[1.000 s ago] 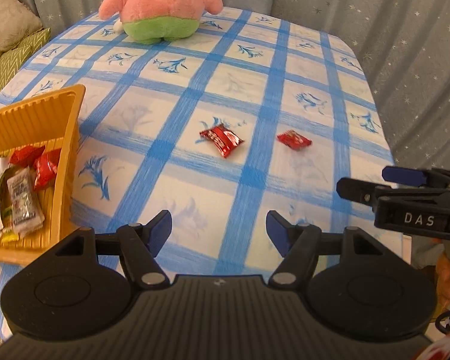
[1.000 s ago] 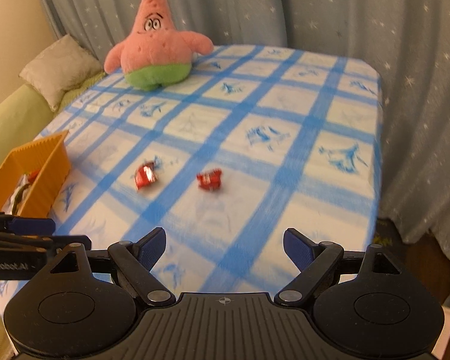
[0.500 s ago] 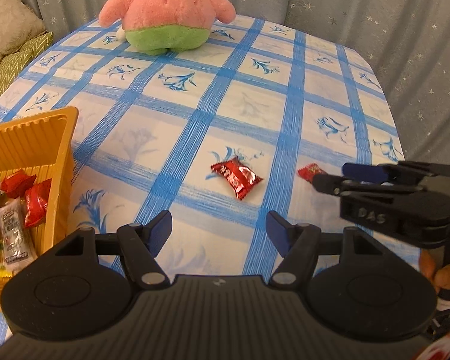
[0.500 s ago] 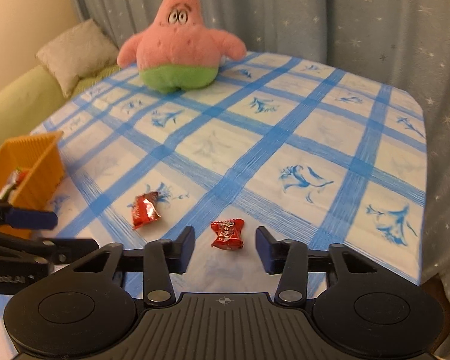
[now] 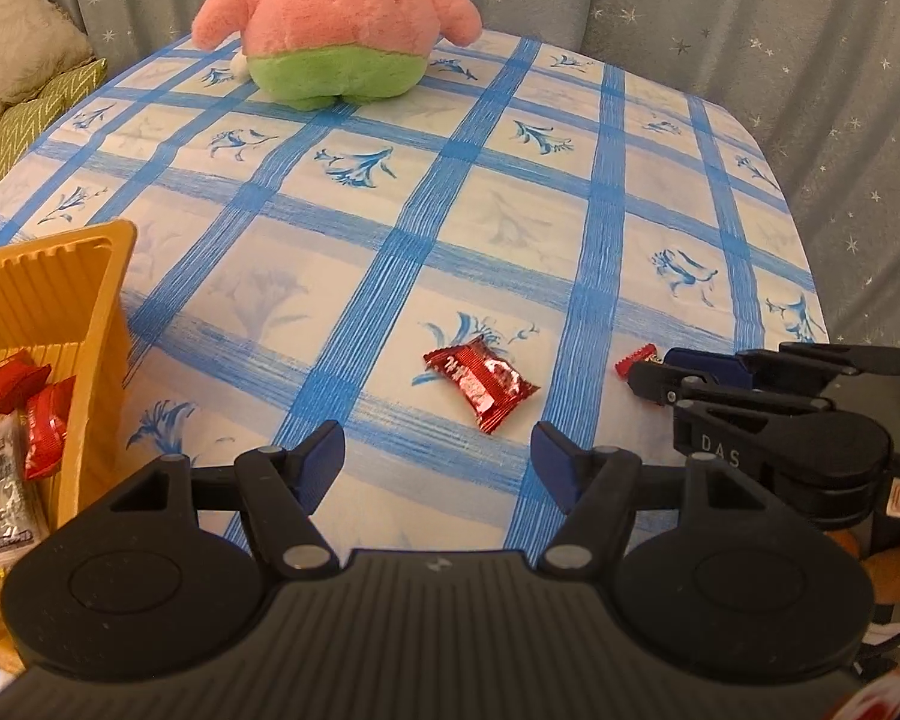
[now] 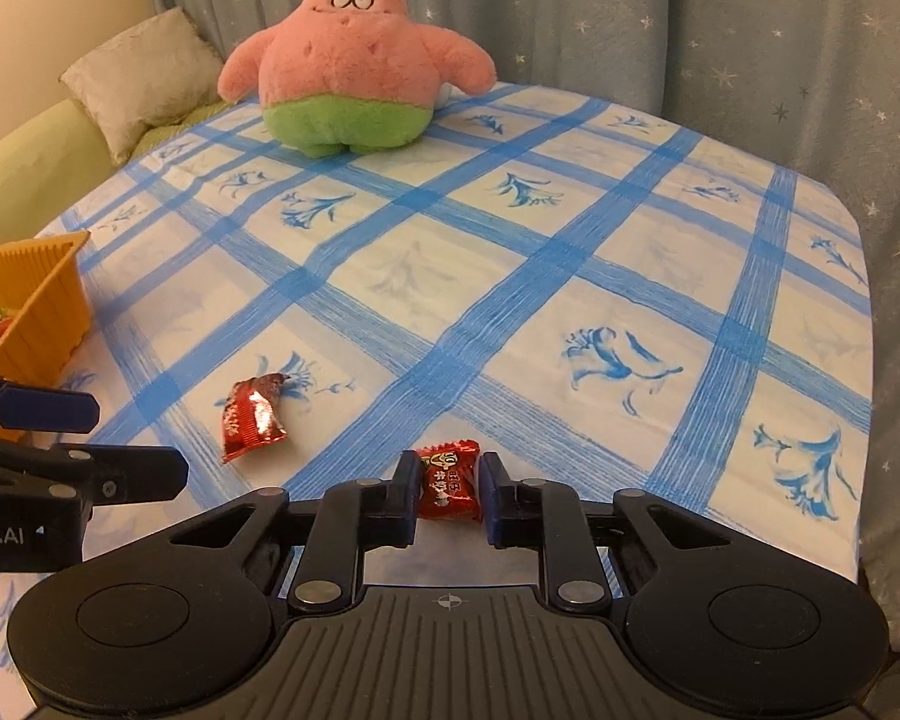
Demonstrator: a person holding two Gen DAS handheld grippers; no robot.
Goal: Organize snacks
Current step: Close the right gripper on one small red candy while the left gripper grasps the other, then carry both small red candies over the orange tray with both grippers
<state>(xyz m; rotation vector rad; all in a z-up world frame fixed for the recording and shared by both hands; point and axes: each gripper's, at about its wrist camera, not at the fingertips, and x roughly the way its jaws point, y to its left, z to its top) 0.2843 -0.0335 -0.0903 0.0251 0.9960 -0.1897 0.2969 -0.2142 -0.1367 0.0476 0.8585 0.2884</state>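
Closing on one of two loose candies — most snacks sit in the basket already.

Small candy [image 6: 447,483] lies near the table's [image 6: 720,276] right front edge, between the right gripper's [image 6: 447,495] narrowed jaws; whether they touch the wrapper yet I cannot tell. Larger candy [image 5: 481,381] lies just left of it, ahead of the left gripper [image 5: 438,459], whose jaws are spread wide and hold nothing. Orange basket [image 5: 48,276] at the left edge holds several packets. Judged remaining: both candies.
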